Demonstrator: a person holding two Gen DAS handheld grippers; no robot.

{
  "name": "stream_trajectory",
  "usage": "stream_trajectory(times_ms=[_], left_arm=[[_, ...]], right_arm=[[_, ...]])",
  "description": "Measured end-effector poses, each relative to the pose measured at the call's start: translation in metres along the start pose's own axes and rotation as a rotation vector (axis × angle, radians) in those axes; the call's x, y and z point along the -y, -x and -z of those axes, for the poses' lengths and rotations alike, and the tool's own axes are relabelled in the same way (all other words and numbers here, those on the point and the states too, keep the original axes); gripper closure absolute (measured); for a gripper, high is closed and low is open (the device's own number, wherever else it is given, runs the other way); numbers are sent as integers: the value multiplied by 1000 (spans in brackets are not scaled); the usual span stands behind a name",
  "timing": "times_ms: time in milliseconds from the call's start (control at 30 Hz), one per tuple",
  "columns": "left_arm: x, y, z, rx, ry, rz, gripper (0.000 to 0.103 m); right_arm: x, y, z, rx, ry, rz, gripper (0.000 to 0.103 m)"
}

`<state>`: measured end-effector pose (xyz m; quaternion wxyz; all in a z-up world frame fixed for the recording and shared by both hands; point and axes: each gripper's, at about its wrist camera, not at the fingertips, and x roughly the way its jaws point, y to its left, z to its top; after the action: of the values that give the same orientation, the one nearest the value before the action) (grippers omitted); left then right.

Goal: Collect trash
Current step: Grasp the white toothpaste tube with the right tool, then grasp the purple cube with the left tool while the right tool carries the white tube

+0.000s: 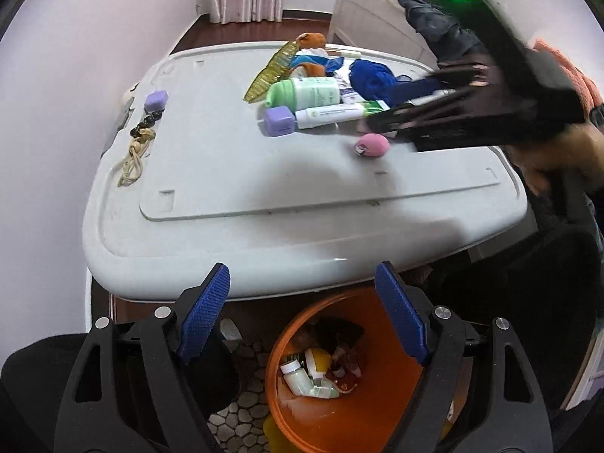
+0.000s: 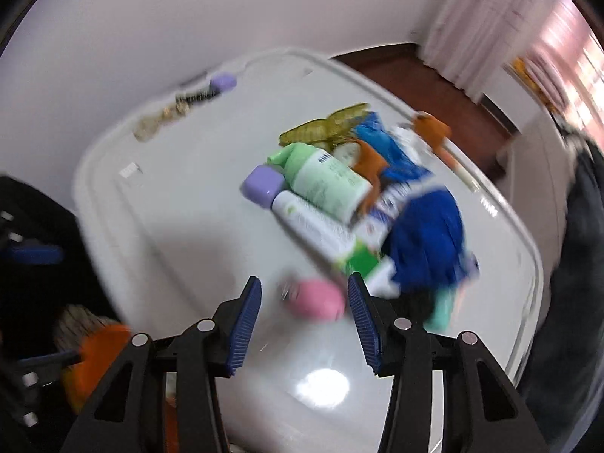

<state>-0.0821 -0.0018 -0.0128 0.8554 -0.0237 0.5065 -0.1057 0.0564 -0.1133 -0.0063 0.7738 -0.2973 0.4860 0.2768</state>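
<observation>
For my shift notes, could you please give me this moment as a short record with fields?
surface: white bin lid
trash pile: green bottle, white tube, blue cloth
loose item: pink egg-shaped thing
bin: orange bucket, bottles already inside
left tool: open, empty, above the bucket
right tool: open, lined up on the pink thing, not touching

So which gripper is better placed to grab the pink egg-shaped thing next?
The right gripper: its open jaws already frame the pink egg-shaped thing on the white lid. The left gripper hangs open and empty over the orange bin, off the lid's near edge.
</observation>
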Motion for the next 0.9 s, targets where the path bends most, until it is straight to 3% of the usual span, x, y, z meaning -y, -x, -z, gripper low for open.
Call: stream_trajectory(times_ms=[100, 200, 233, 267, 433, 533, 667, 767, 900], left_arm=[[-7, -7, -3, -17, 17, 10, 25], [-12, -11, -5, -26, 34, 10, 25], [-14, -14, -5, -33, 46, 14, 25], [-16, -15, -5, -37, 53, 19, 25], [-15, -17, -7, -36, 52, 0, 25], [-11, -17, -16, -30, 32, -17, 25], [-4, -24, -48, 1, -21, -43, 23], [1, -49, -78, 36, -38, -121, 23], [-2, -91, -106, 14, 24, -137, 23]], right_arm=[[-9, -37, -19, -87, 131, 31, 55], [-12, -60, -31, -110, 210, 115, 51], [-10, -66, -35, -123, 213, 134, 57], [-6, -73, -39, -145, 203, 153, 74], [3, -74, -36, -117, 179, 152, 85], [21, -47, -26, -54, -3, 0, 90], [60, 4, 22, 62, -333, -202, 90], [72, 31, 69, 114, -532, -257, 90], [66, 50, 118, 158, -703, -245, 90]])
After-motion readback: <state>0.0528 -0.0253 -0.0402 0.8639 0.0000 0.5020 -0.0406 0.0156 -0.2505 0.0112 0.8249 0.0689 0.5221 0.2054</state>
